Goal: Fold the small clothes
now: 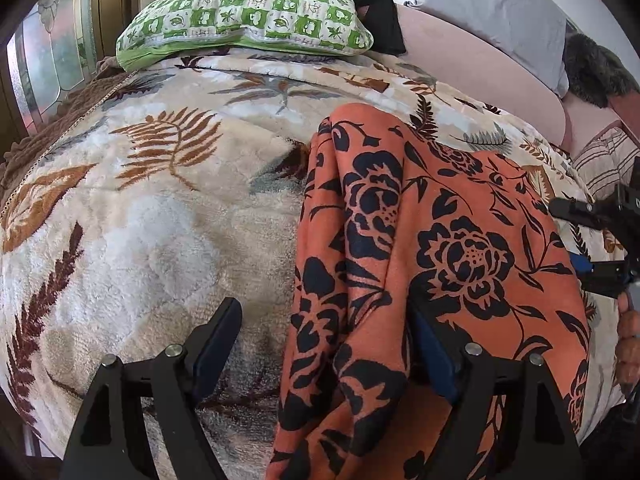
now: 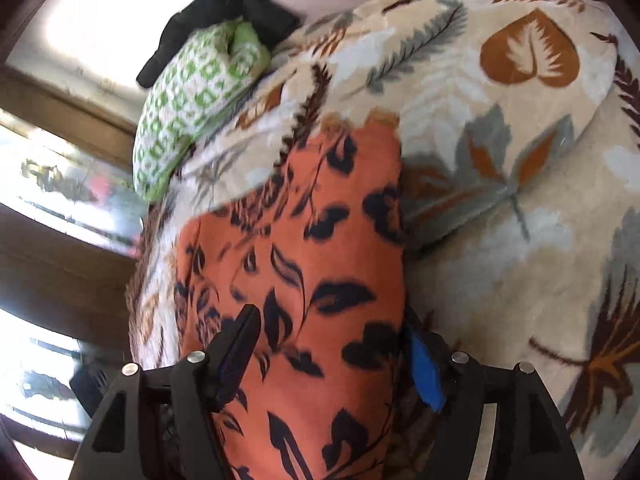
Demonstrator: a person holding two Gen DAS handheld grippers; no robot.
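An orange garment with a black flower print (image 1: 420,240) lies stretched out on a cream leaf-patterned blanket (image 1: 160,220). Its left side is bunched into long folds. My left gripper (image 1: 324,308) stands open over the garment's near end. Its left finger hangs over the blanket, and its right finger, with a blue pad, is against a fold. In the right wrist view the same garment (image 2: 304,264) runs between the fingers of my right gripper (image 2: 330,316), which is open with its pads clear of the cloth. The right gripper (image 1: 592,240) also shows at the left view's right edge.
A green-and-white pillow (image 1: 248,16) lies at the far end of the bed with a black garment (image 1: 380,4) behind it. A grey pillow (image 1: 496,12) and pink sheet (image 1: 472,64) lie far right. A window (image 2: 60,184) is beside the bed. A person's hand (image 1: 632,332) holds the right gripper.
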